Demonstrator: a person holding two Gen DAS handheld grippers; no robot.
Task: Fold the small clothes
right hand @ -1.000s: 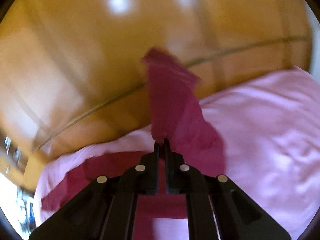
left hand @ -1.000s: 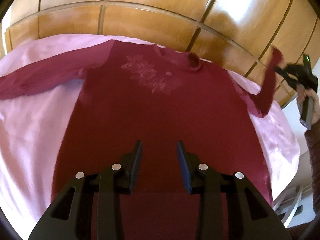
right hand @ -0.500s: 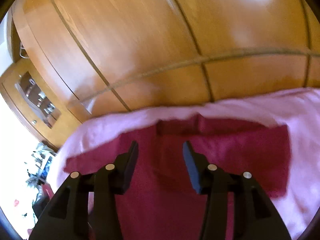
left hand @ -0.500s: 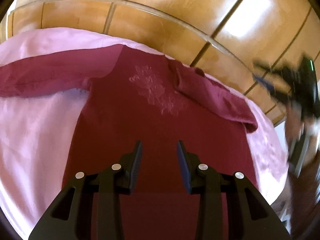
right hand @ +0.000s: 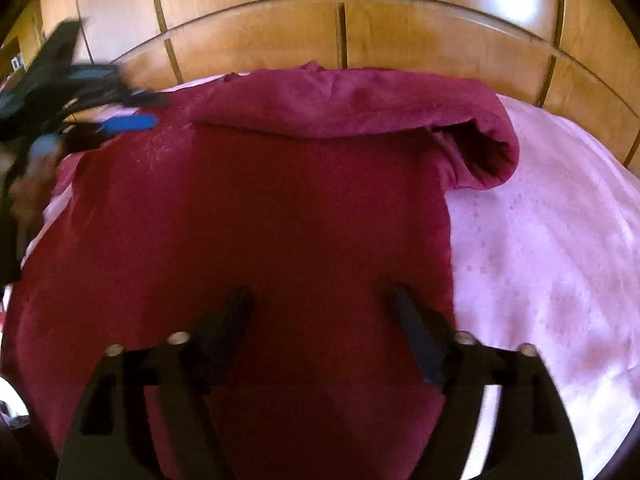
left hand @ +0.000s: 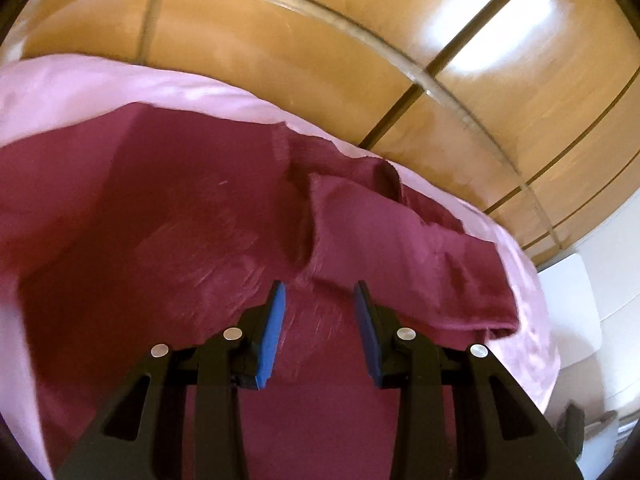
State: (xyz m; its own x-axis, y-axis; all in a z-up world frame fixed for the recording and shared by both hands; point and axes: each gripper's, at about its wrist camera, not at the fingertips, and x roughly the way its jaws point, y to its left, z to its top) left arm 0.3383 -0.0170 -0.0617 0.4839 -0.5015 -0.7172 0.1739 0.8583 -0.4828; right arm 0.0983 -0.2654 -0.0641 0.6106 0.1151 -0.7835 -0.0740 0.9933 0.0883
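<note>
Right wrist view: dark red shirt (right hand: 248,208) spread flat on the pink bedsheet (right hand: 552,240), filling the centre and left of the frame, body running from the bottom edge up toward the wooden headboard (right hand: 400,32). One sleeve (right hand: 360,100) already folded across the top, lying left to right, cuff opening at upper right. Right gripper (right hand: 322,304) low in the frame, over the lower body of the shirt, jaws opening wide, nothing between them. Left gripper (right hand: 128,122) blurred at upper left, near the other shoulder.

Left wrist view: left gripper (left hand: 319,298) partly open, empty, pointing toward the tip of the folded sleeve (left hand: 400,248) just above it in the frame. Other sleeve, not yet folded, probably beyond the left edge of this frame, so likely work for the left gripper.
</note>
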